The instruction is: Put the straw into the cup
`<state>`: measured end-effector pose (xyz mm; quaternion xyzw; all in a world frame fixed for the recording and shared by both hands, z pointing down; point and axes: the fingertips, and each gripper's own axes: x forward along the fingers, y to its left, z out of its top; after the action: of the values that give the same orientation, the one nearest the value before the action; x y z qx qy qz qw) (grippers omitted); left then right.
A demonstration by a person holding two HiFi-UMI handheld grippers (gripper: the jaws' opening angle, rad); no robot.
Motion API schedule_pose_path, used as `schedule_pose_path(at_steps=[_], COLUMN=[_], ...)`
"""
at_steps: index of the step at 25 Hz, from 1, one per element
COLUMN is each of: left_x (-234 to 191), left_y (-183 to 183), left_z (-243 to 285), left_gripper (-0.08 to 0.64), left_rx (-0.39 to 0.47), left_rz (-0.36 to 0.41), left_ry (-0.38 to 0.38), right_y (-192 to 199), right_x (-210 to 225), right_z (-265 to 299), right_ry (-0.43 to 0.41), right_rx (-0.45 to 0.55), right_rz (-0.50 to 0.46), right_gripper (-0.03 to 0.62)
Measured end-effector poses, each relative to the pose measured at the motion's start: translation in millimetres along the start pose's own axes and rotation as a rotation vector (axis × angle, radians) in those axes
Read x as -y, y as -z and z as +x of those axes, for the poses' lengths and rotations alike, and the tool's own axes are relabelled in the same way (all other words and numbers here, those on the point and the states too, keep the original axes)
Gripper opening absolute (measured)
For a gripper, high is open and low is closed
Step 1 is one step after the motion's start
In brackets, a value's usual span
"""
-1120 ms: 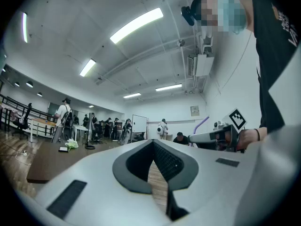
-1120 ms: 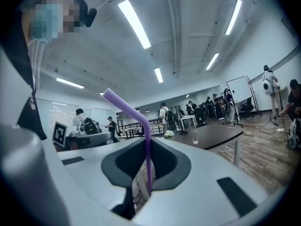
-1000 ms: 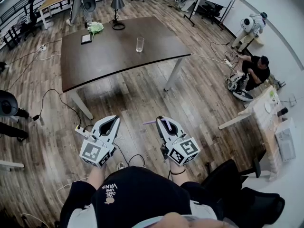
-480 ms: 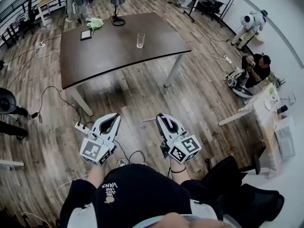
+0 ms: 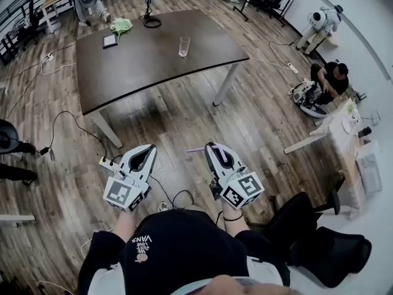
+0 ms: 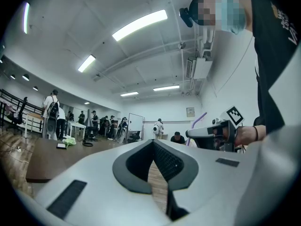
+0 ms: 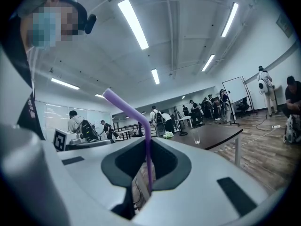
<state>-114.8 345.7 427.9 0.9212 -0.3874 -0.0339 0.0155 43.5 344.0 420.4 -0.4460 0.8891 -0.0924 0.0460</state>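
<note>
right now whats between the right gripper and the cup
Only bare floor, then the table's near edge and bare top, between the right gripper and the cup; the head view shows it.

An open robotics lab: wood floor, dark table, whiteboard, white robot, ceiling strip lights.

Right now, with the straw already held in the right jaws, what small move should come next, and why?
Probably carry the right gripper forward toward the table. Its jaws are closed on the purple straw, so the grasp looks done, but the cup stands far ahead on the tabletop, with open floor between it and the gripper.
</note>
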Motion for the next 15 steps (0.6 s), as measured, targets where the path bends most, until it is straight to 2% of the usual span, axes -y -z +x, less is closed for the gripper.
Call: schedule_pose_path(at_steps=[7, 11, 15], left_x=[-23, -34, -55], left_y=[5, 9, 14], left_z=[-6, 2, 15], left_gripper=[0.008, 0.008, 0.008], left_rx=[-0.006, -0.008, -0.007], left_rz=[-0.019, -0.027, -0.039], left_ry=[0.011, 0.019, -0.014], right_y=[2, 0, -1], right_x=[-11, 0, 17], right_z=[11, 21, 40], right_ry=[0.017, 0.038, 0.032], right_rx=[0.001, -0.011, -0.018], right_rz=[-0.006, 0.000, -0.005], right_gripper=[0.041, 0.041, 0.041])
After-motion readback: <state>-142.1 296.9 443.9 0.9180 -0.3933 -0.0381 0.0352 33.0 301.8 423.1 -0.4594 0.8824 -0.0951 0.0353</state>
